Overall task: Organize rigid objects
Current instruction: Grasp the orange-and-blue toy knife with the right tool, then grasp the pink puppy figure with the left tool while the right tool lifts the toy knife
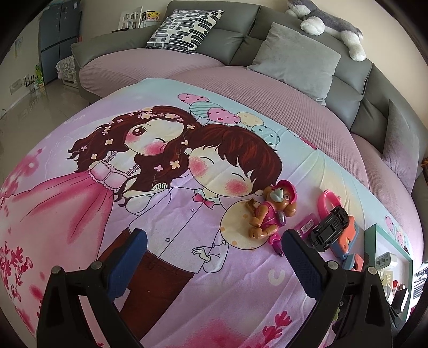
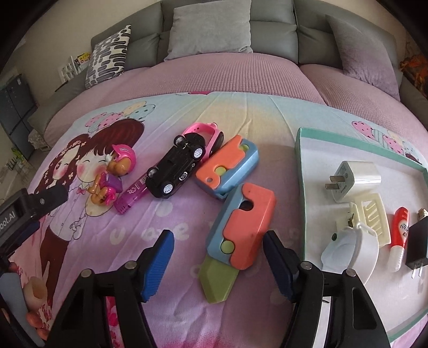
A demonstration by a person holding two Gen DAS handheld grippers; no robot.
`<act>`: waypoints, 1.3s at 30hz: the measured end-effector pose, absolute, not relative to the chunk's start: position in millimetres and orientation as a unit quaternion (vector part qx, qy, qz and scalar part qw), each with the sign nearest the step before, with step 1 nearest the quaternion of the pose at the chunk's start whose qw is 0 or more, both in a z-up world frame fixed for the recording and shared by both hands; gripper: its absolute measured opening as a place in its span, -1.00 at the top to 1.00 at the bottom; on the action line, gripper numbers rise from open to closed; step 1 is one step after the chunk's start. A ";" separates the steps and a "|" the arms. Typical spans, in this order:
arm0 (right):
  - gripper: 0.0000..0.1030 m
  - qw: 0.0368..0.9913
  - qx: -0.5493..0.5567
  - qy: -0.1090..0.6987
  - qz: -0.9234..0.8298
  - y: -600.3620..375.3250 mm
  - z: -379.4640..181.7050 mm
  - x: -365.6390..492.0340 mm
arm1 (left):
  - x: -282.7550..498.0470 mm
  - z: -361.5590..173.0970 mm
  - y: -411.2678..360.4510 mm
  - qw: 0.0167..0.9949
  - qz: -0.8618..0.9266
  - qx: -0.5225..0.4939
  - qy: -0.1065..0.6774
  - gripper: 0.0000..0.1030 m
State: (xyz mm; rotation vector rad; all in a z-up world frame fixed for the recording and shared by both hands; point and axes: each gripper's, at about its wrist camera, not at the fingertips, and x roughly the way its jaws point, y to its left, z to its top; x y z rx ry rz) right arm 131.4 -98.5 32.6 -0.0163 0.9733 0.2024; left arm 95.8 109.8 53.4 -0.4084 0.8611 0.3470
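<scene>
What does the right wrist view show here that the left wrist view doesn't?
Only the right wrist view: the white plug inside the box, and the near toy knife's green blade between the right gripper fingers. Only the left: the plush dog on the sofa back. Both: the black toy car, the pup figure, the cartoon sheet.

Ahead of the left tongs the printed blanket lies bare and wide, an easy way in; the only crowding is to their right, where the toy dog lies near the right finger. The right tongs stand apart around the near toy knife, its green blade pointing toward the camera. Beyond it the second toy knife, black car, pink watch and purple stick lie packed together. To the right, the tray wall bars sideways travel.
</scene>
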 end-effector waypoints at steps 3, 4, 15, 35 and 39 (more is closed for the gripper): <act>-0.39 0.883 -0.011 0.459 0.094 -96.0 32.1 131.9 | 97.6 52.1 108.5 0.874 0.165 -0.193 0.415 -0.95; -0.38 0.884 -0.011 0.457 0.093 -95.9 32.0 132.6 | 98.6 52.0 107.8 0.874 0.166 -0.191 0.415 -0.95; -0.07 0.892 -0.042 0.445 0.073 -91.6 28.1 142.4 | 132.6 48.2 88.3 0.874 0.143 -0.168 0.433 -0.95; 0.12 0.885 0.003 0.456 0.094 -101.4 25.1 146.0 | 159.6 20.9 85.1 0.866 0.125 -0.177 0.450 0.21; 0.12 0.885 0.006 0.456 0.096 -102.5 25.7 145.6 | 156.2 22.4 83.3 0.868 0.117 -0.171 0.451 0.21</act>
